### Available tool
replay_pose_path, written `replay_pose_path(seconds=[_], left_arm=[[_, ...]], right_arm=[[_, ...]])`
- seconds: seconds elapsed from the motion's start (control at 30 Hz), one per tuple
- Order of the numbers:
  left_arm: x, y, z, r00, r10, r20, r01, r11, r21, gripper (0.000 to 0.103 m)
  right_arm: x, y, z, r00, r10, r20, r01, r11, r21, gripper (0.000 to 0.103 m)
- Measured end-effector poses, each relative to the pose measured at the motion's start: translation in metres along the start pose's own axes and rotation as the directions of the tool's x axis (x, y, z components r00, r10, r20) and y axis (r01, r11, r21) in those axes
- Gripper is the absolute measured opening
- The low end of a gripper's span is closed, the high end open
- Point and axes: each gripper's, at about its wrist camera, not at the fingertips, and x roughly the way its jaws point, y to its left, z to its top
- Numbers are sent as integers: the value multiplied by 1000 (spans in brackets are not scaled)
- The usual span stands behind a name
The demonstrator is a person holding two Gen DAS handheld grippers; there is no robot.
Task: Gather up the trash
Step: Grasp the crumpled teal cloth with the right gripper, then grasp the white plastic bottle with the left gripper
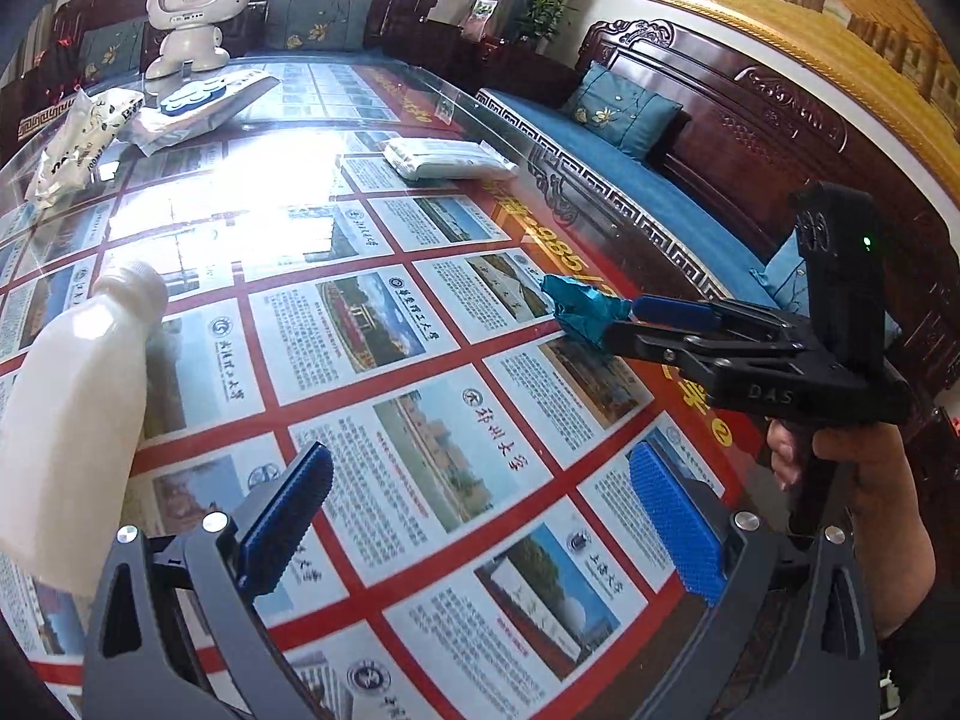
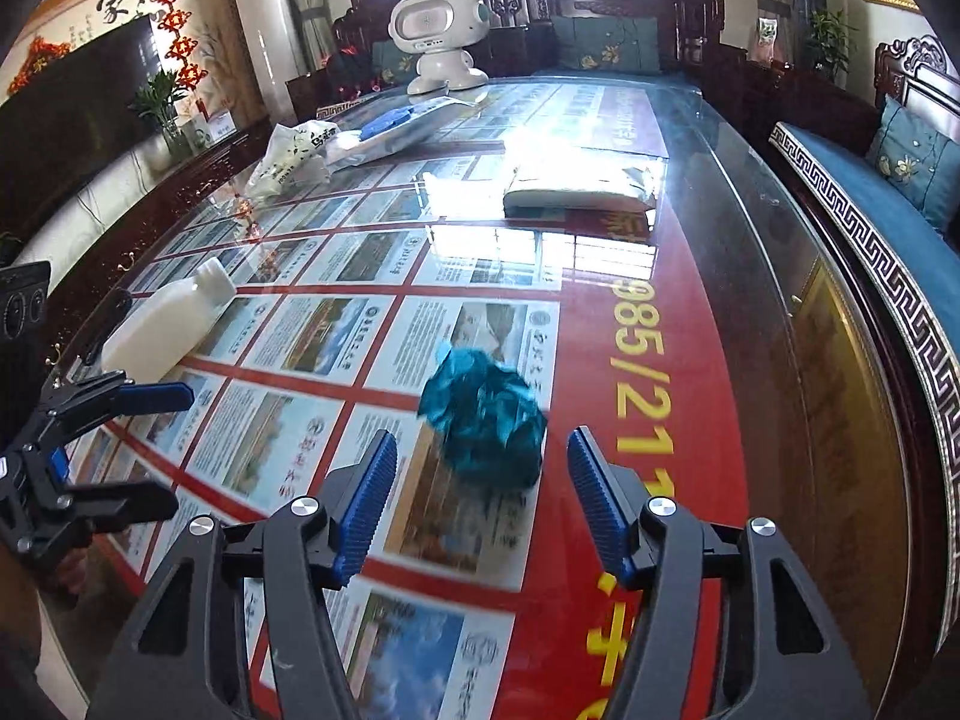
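Both cams sit just behind their own blue pads, angled down, close over the glass table. Left wrist view faces toward the right-side sofa; right wrist view looks along the table to the window. Shared: teal wad, white bottle, toy robot

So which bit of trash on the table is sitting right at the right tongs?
The crumpled teal wrapper, lying just ahead of the right tongs. The white bottle lies on its side near the left tongs; the white bags sit farther back.
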Motion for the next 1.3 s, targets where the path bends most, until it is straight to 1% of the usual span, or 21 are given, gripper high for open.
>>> replay_pose_path(seconds=[0.13, 0.2, 0.23, 0.27, 0.3, 0.37, 0.47, 0.57, 0.63, 0.77, 0.93, 0.97, 1.0, 1.13, 1.23, 1.3], left_arm=[[4, 2, 4, 1000, 0, 4, 0, 1000, -6, 99], [3, 3, 5, 1000, -8, 9, 8, 1000, -9, 99], [3, 4, 5, 1000, -9, 9, 9, 1000, -10, 99], [2, 5, 5, 1000, -9, 12, 9, 1000, -13, 99], [0, 5, 5, 1000, -10, 12, 10, 1000, -14, 99], [-7, 7, 4, 1000, -15, 22, 15, 1000, -15, 99], [-24, 9, 1, 998, -24, 57, 24, 1000, -3, 99], [-48, 17, -4, 996, -19, 92, 19, 1000, 5, 99], [-64, 25, -8, 993, 12, 114, -12, 1000, 0, 99], [-90, 50, -13, 987, 95, 132, -93, 995, -27, 99], [-106, 77, -11, 975, 162, 154, -161, 987, -21, 99], [-106, 83, -10, 974, 169, 153, -169, 986, -14, 99], [-104, 88, -9, 977, 165, 139, -166, 986, -3, 99], [-86, 106, -8, 978, 199, 62, -203, 978, 49, 99], [-73, 114, -10, 987, 160, 18, -160, 986, 48, 99], [-66, 115, -9, 988, 155, 2, -155, 986, 54, 99]], right_arm=[[13, -9, 8, 999, 29, -24, -28, 998, 52, 59], [19, -10, 11, 998, 51, -39, -47, 996, 80, 52], [22, -9, 11, 997, 54, -50, -49, 995, 81, 39], [23, -7, 10, 998, 41, -57, -37, 997, 71, 35], [21, -4, 10, 998, 26, -54, -23, 998, 59, 35], [17, 2, 9, 998, 20, -52, -17, 999, 52, 34], [3, 10, 7, 998, 67, -21, -66, 996, 66, 34], [-15, 25, 6, 992, 126, 10, -126, 990, 64, 34], [-23, 38, 5, 986, 164, 15, -164, 985, 52, 34], [-24, 70, 2, 977, 211, -6, -211, 977, 14, 34], [-15, 99, -5, 969, 244, -36, -245, 969, -19, 34], [-12, 104, -6, 967, 250, -47, -251, 968, -25, 34], [-10, 108, -7, 967, 250, -55, -252, 967, -31, 34], [-5, 113, -8, 966, 248, -74, -252, 966, -51, 34], [-5, 111, -6, 967, 243, -78, -247, 967, -55, 34], [-5, 107, -5, 966, 248, -75, -252, 967, -45, 34]])
